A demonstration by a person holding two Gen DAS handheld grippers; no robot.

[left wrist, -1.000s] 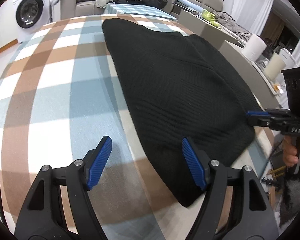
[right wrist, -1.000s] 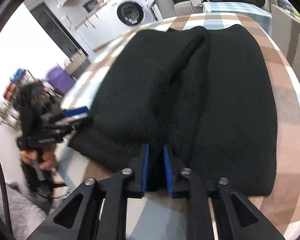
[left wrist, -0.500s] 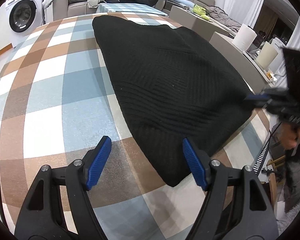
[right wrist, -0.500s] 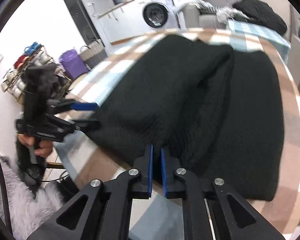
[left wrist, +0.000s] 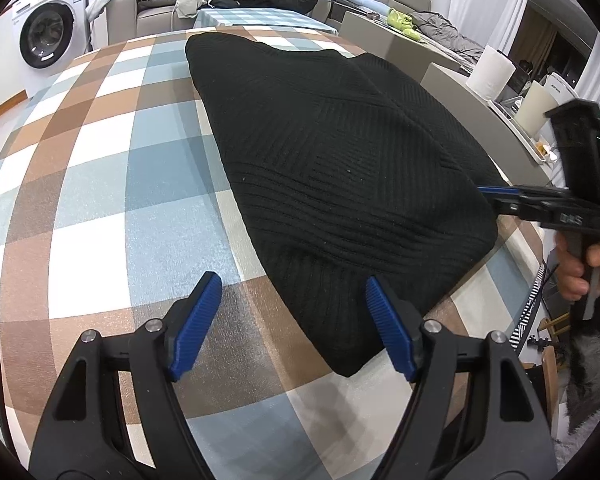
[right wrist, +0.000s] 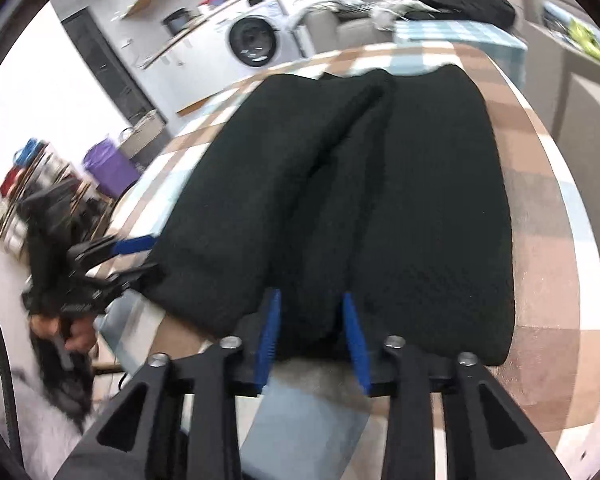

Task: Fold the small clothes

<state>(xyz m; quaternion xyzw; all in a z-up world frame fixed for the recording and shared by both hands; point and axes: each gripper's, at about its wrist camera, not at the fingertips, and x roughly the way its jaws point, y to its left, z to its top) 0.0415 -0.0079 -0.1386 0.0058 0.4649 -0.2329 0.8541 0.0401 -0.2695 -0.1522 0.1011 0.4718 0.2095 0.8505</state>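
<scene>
A black knit sweater (left wrist: 340,160) lies folded lengthwise on the checked tablecloth (left wrist: 100,200), and its near corner reaches toward me. My left gripper (left wrist: 292,292) is open just above the cloth, with that corner beside its right finger and the pads touching nothing. In the right wrist view the sweater (right wrist: 420,200) shows a raised middle fold. My right gripper (right wrist: 311,300) is at the hem with its jaws opening, the fold lying between the pads, which have come off it. Each view also shows the other gripper at the sweater's edge: the right gripper (left wrist: 496,196) and the left gripper (right wrist: 148,258).
A washing machine (left wrist: 46,36) stands at the back left. A sofa (left wrist: 152,12) piled with clothes is behind the table. Paper rolls (left wrist: 494,74) stand on a counter to the right. A purple basket (right wrist: 108,168) and shelves are on the floor.
The right gripper's jaws, pinched on the sweater's middle fold half a second ago, have parted. The left gripper has stayed open near the corner.
</scene>
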